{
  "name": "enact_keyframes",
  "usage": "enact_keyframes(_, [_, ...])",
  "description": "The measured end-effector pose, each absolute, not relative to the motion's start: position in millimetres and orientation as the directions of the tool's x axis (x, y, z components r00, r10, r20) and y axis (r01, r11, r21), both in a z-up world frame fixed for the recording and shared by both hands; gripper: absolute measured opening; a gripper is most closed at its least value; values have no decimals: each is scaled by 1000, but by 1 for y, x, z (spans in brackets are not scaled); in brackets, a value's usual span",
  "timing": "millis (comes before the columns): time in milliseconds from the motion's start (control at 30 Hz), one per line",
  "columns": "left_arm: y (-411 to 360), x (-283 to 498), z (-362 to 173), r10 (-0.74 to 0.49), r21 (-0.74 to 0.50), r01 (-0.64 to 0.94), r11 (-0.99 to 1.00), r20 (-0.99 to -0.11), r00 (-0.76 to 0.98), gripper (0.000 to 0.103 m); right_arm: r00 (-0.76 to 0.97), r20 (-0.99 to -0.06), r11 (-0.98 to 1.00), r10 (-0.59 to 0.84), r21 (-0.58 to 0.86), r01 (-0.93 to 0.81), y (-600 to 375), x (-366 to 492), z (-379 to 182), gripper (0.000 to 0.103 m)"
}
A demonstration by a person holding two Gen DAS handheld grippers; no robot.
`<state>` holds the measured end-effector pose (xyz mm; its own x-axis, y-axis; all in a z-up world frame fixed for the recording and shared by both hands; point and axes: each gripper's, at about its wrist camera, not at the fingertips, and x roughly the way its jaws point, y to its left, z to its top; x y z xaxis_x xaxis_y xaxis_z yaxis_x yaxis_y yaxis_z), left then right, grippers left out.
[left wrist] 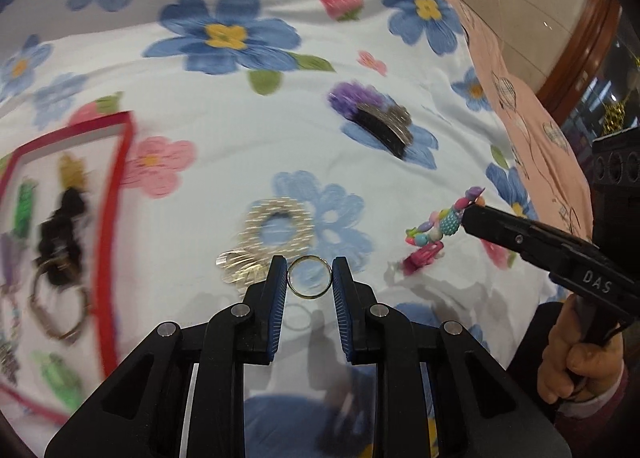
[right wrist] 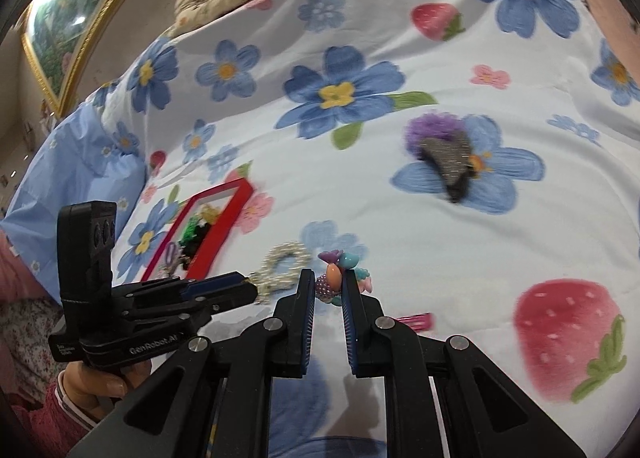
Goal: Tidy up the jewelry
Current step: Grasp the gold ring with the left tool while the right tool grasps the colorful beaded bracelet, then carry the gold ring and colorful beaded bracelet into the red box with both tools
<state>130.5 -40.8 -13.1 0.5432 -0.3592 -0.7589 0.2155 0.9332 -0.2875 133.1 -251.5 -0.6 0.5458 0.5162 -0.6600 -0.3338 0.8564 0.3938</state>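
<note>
Presently two grippers work over one bed covered by a white quilt (left wrist: 248, 130) printed with blue flowers and strawberries. The left gripper (left wrist: 310, 278) has its two blue-padded fingers (left wrist: 277, 290) closed against the sides of one thin gold ring (left wrist: 310, 277), which is held upright between them above the quilt. The right gripper (right wrist: 329, 286) pinches one multicoloured beaded bracelet (right wrist: 334, 278) between its two fingers (right wrist: 307, 298), which are narrowly parted around it.

On the quilt lie one pearl-beaded loop (left wrist: 276, 227) just beyond the ring, one pink hair clip (left wrist: 424, 254) below the bracelet, and one dark glittery hair clip with a purple fluffy tuft (left wrist: 376, 118) farther off. One red-rimmed tray (left wrist: 110, 218) sits to the left, holding several blurred pieces; two green ones, a black one and a round bangle can be made out.
</note>
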Motion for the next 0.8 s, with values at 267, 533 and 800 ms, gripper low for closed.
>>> enact_keyframes(267, [23,98,-3,-309,-305,113,946,-733,606,21,503,-657,823,562,378,-425,-201,122,7,13])
enact_keyframes(533, [82,72,0,-253,-327,9,945,-716,651,21,455,-663,788,595,369,-492,-154,115,8,13])
enact_keyframes(800, [118,54,-1,-207,-326,-54,944,-708,675,21,410,-669,754,620,362,-549,-113,107,7,13])
